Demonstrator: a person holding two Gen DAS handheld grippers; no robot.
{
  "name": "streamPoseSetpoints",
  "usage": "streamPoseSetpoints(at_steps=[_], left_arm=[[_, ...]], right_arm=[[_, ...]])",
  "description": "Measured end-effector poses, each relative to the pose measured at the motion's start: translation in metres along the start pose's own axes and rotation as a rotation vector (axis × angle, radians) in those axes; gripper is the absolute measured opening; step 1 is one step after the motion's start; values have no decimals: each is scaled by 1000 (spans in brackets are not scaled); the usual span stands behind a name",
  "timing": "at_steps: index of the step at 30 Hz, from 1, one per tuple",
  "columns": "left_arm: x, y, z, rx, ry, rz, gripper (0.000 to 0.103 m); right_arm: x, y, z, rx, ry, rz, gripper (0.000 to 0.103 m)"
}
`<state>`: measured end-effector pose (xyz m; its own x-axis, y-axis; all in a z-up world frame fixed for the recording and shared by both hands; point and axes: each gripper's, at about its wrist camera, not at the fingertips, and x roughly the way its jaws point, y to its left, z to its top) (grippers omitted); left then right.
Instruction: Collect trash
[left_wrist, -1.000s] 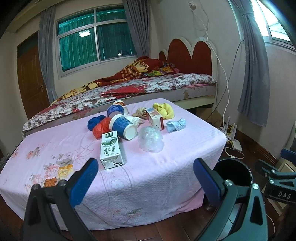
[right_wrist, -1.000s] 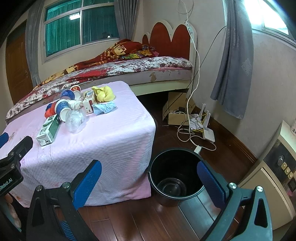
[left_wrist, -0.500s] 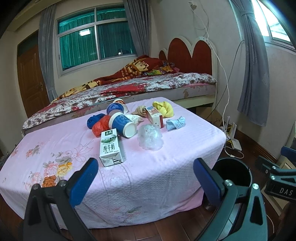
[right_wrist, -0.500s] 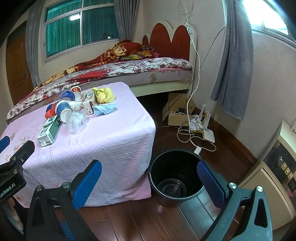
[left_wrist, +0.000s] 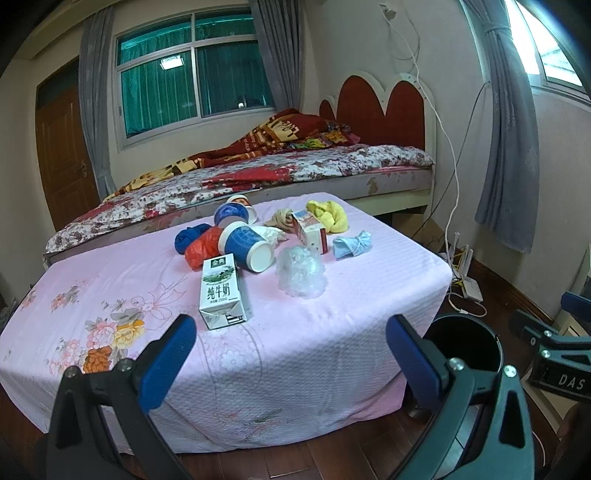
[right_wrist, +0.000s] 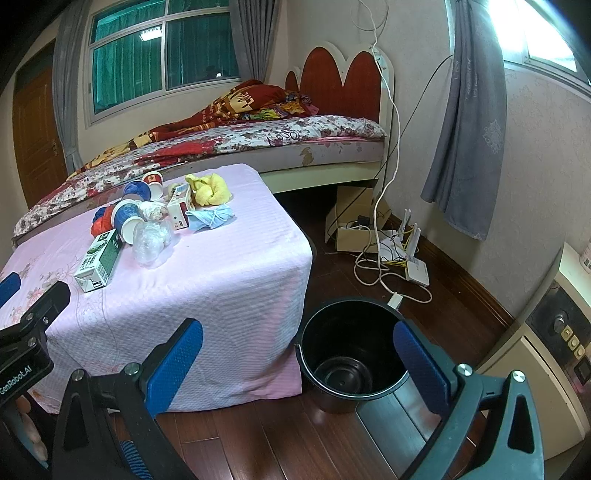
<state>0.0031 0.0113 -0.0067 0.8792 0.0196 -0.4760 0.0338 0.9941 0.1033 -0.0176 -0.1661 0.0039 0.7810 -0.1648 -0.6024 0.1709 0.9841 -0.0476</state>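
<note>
Left gripper (left_wrist: 291, 341) hovers level before the pink table (left_wrist: 332, 332), jaws wide, empty. Right gripper (right_wrist: 297, 349) likewise (over black bin (right_wrist: 349, 332)). Trash, including milk carton (left_wrist: 221, 291), clustered mid-table.

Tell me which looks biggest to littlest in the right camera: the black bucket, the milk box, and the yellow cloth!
1. Black bucket, biggest by far, though it sits closest to the camera.
2. Milk box.
3. Yellow cloth. It looks only a little smaller than the milk box and lies farther away, so these two are hard to rank.
</note>
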Motion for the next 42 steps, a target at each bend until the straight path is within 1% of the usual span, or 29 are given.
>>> streamPoseSetpoints(at_steps=[6, 12, 15, 17, 21, 26, 29, 30, 31, 35, 36, 37, 39, 42], left_arm=[[1, 0, -2, -3, 2, 4, 103], [4, 4, -6, -15, 4, 24, 103], [11, 21, 0, -40, 3, 36, 103], [18, 32, 3, -63, 9, 24, 103], [31, 53, 6, -98, 10, 66, 103], [58, 79, 7, -141, 60, 79, 103], [79, 90, 3, -177, 113, 61, 103], [86, 91, 1, -183, 125, 78, 102], [89, 92, 1, -184, 124, 89, 102], [106, 96, 0, -223, 121, 110, 102], [112, 95, 1, -230, 120, 113, 102], [117, 97, 2, -236, 120, 115, 102], [128, 98, 3, -240, 126, 115, 96], [145, 98, 5, -241, 145, 117, 94]], right_arm=[[-1, 2, 1, -1, 1, 10, 103], [1, 5, 3, -9, 2, 20, 103], [4, 7, 7, -11, 4, 60, 103], [8, 10, 12, -19, 2, 82, 103], [19, 22, 28, -57, 0, 124, 103], [37, 41, 44, -102, 9, 159, 100], [54, 57, 52, -150, 17, 165, 93], [59, 60, 55, -157, 23, 170, 89], [67, 64, 58, -162, 31, 176, 86], [93, 83, 67, -187, 45, 211, 82], [100, 90, 68, -204, 47, 220, 80], [106, 96, 69, -216, 52, 229, 75], [119, 107, 69, -236, 68, 249, 70], [135, 116, 70, -244, 83, 258, 69]])
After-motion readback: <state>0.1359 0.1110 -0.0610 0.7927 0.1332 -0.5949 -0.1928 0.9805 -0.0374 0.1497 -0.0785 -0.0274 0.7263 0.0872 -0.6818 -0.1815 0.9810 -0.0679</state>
